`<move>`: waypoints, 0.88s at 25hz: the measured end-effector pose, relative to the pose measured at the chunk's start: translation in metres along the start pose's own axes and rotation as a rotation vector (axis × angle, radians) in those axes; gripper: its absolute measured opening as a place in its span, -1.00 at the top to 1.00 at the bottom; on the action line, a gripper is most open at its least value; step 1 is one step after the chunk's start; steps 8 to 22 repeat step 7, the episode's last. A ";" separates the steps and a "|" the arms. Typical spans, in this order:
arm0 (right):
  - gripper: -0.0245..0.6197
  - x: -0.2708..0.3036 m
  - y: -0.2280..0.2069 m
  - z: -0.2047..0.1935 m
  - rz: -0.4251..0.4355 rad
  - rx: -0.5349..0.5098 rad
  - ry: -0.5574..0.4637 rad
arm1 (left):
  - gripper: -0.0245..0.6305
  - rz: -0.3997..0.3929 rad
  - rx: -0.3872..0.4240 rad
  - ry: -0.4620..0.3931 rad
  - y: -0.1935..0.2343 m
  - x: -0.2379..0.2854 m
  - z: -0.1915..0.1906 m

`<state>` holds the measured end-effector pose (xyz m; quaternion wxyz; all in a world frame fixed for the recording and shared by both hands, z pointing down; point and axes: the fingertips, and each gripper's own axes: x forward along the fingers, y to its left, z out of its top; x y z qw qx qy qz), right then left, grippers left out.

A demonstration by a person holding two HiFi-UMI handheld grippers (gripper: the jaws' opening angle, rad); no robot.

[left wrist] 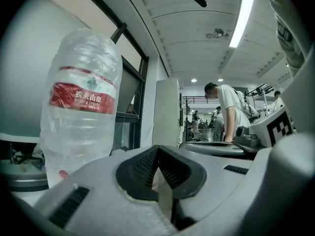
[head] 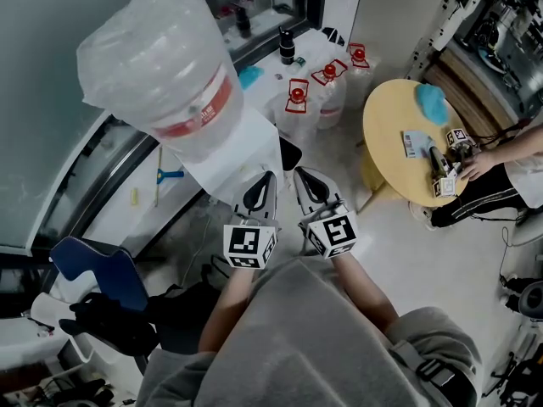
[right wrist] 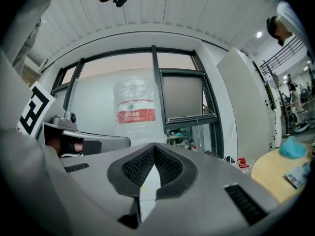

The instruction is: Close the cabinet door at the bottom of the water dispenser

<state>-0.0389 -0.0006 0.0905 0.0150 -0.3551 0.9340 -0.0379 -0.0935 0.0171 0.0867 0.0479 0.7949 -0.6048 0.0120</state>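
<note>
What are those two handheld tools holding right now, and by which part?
Nothing. The left tool and the right tool are both shut with nothing between their jaws.

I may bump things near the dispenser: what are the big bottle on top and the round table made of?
Bottle: clear plastic, glossy; you see through it, and crinkled film seems to wrap it. Table: likely wood or laminate, matte pale yellow top; no grain shows, so unsure.
</note>
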 end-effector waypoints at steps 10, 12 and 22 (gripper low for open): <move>0.90 -0.001 0.001 -0.001 0.000 -0.004 0.006 | 0.90 -0.002 -0.001 0.005 0.000 0.000 -0.001; 0.90 -0.001 0.001 -0.001 0.000 -0.004 0.006 | 0.90 -0.002 -0.001 0.005 0.000 0.000 -0.001; 0.90 -0.001 0.001 -0.001 0.000 -0.004 0.006 | 0.90 -0.002 -0.001 0.005 0.000 0.000 -0.001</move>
